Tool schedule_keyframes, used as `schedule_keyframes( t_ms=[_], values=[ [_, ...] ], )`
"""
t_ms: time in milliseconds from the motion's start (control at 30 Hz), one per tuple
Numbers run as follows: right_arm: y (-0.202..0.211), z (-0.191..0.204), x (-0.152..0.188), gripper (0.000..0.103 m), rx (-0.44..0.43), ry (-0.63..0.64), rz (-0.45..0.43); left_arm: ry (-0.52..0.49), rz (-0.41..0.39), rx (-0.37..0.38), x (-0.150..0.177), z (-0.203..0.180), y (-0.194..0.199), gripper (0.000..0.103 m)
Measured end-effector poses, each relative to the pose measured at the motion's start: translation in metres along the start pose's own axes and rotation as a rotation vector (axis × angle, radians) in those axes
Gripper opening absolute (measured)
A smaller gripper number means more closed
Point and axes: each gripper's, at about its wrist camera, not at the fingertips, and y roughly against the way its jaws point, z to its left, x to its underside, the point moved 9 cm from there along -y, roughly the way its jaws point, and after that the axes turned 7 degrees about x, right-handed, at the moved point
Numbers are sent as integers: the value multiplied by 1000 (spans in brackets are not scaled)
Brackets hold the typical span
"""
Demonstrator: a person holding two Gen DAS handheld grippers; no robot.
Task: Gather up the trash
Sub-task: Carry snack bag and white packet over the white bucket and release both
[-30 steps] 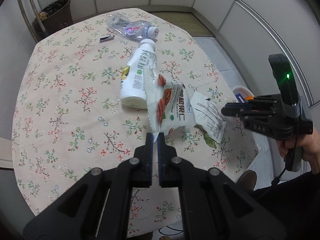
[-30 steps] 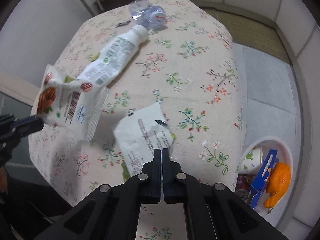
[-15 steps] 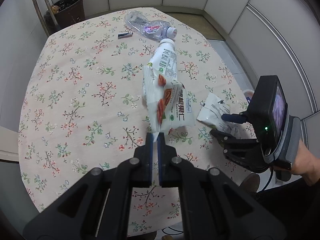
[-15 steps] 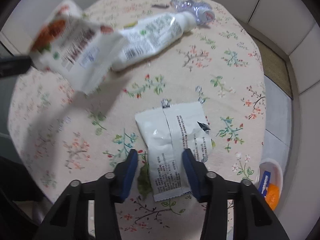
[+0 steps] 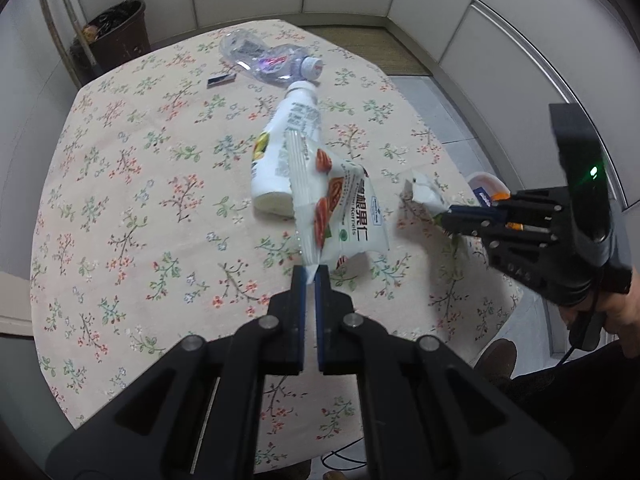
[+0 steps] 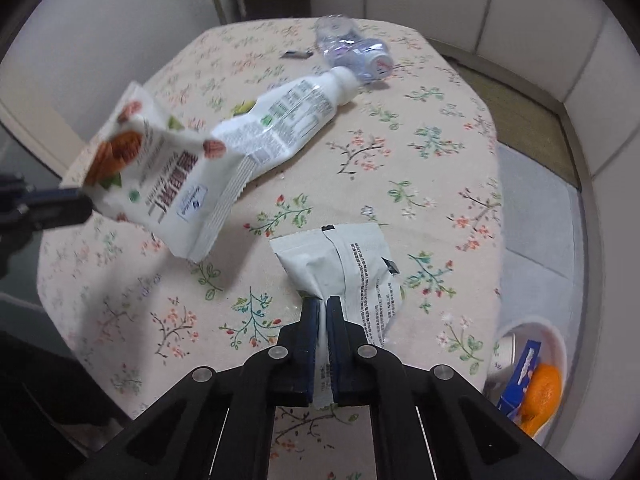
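Nearest the right gripper (image 6: 323,308), a white wrapper (image 6: 344,264) is pinched shut at its edge, seemingly for lifting; beyond, the left gripper (image 5: 311,274) is clamped on a nut packet (image 5: 340,208), held clear of the table (image 5: 120,200). Bottles remain uncollected.

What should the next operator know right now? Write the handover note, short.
Left gripper: shut on the nut snack bag, held up off the table.
Right gripper: shut on the edge of the white wrapper, at the table's near edge.
On the table: white drink bottle, crushed clear bottle, small dark scrap.
White bin on the floor to the right already holds trash; a dark bin stands beyond the table.
Left: bin both held pieces, then the bottles and the scrap.
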Motion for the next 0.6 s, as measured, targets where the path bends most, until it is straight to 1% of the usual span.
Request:
schedule_keyframes(
  t_ms=[133, 233, 300, 367, 433, 500, 600],
  values=[
    [36, -32, 0, 6, -12, -84, -57, -45, -1, 31, -10, -28, -3, 5],
    [62, -68, 9, 6, 1, -174, -87, -82, 6, 65, -19, -56, -8, 5],
    [74, -95, 19, 6, 30, -222, -93, -128, 14, 95, -26, -86, -15, 5],
    [81, -130, 33, 6, 50, -298, -87, -182, 31, 110, -31, -117, -26, 5],
    [86, -159, 49, 6, 64, -366, -78, -253, 55, 116, -35, -151, -40, 5],
    [85, -185, 64, 6, 66, -425, -66, -311, 74, 107, -38, -177, -54, 5],
    [78, -210, 84, 6, 54, -495, -37, -401, 111, 65, -49, -212, -86, 5]
  ],
)
